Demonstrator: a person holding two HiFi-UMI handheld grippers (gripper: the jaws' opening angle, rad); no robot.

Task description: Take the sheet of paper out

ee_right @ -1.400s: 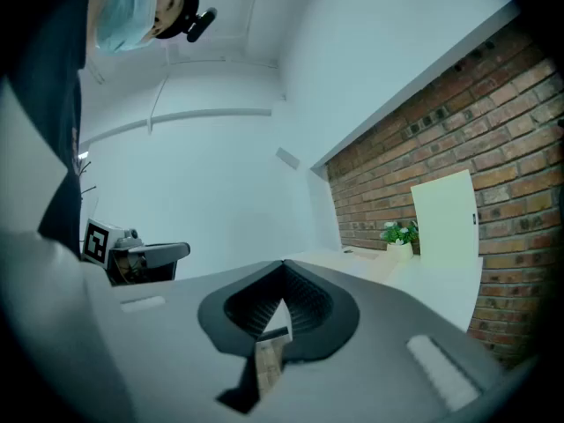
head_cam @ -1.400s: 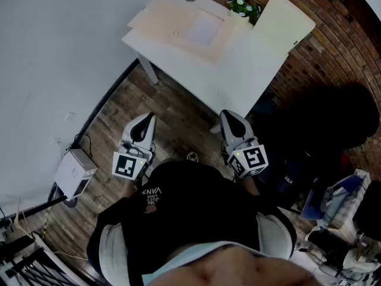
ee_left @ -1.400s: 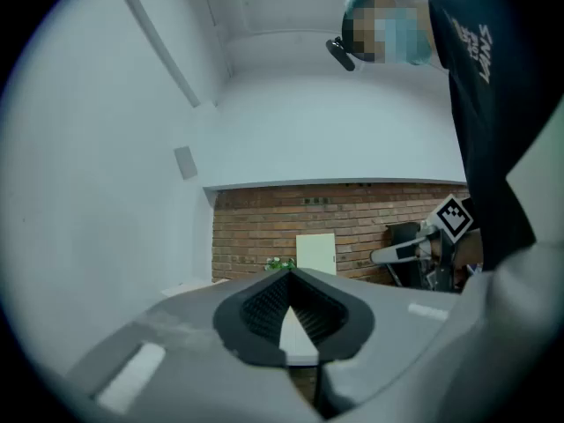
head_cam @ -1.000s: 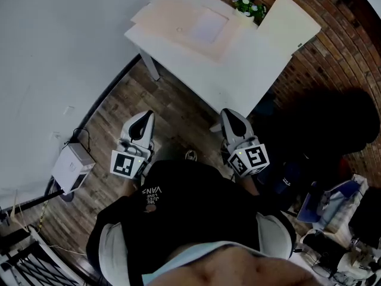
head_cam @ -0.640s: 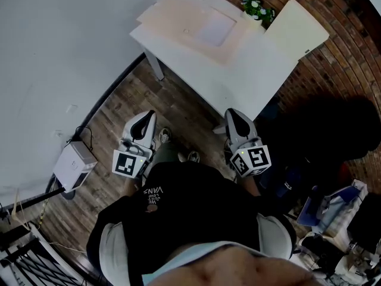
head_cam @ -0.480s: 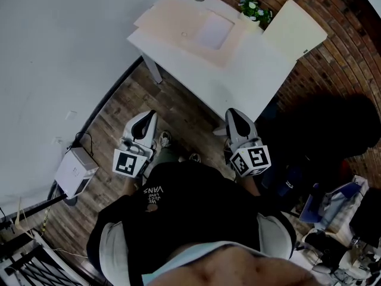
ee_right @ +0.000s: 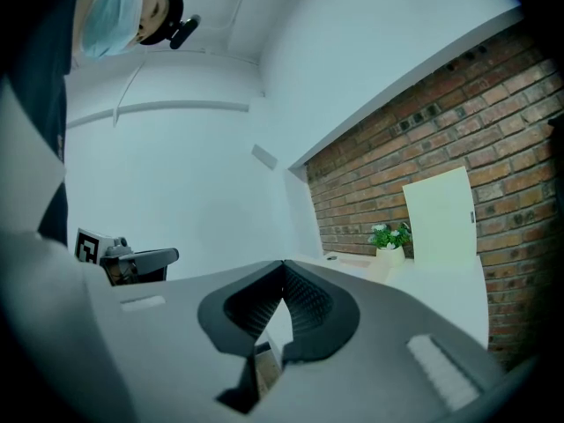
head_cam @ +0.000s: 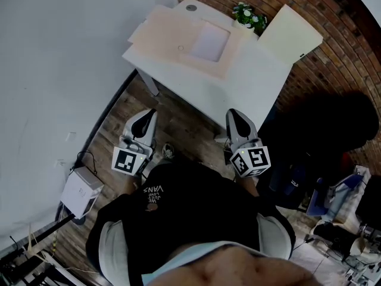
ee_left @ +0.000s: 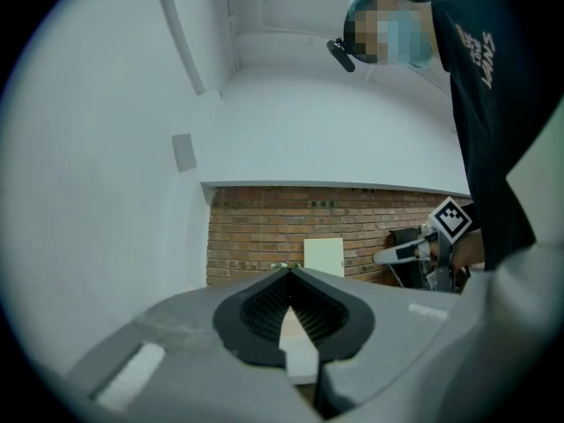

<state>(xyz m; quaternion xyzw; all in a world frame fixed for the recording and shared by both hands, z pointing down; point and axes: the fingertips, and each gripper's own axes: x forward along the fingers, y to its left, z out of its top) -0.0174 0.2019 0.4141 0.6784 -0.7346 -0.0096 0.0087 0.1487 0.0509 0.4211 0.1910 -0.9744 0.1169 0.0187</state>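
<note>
A white table (head_cam: 250, 85) stands ahead, against a brick wall. On its far left part lies a pale peach folder (head_cam: 172, 34) with a lighter rectangular sheet of paper (head_cam: 210, 42) on it. My left gripper (head_cam: 147, 115) is shut and empty, held over the wooden floor short of the table's near edge. My right gripper (head_cam: 232, 113) is also shut and empty, its tip right at the near edge. In the left gripper view the jaws (ee_left: 289, 273) meet with only table showing past them. The right gripper view shows closed jaws (ee_right: 282, 267) too.
A small potted plant (head_cam: 249, 16) and a cream board (head_cam: 290, 34) leaning on the brick wall stand at the table's back. A white box (head_cam: 82, 190) with cables sits on the floor at left. A dark bulky shape (head_cam: 324, 133) and clutter (head_cam: 342, 210) fill the right.
Both grippers have moved forward toward the table, whose near edge now lies close to their tips. The floor box has slid back in view. Jaws stayed shut.
</note>
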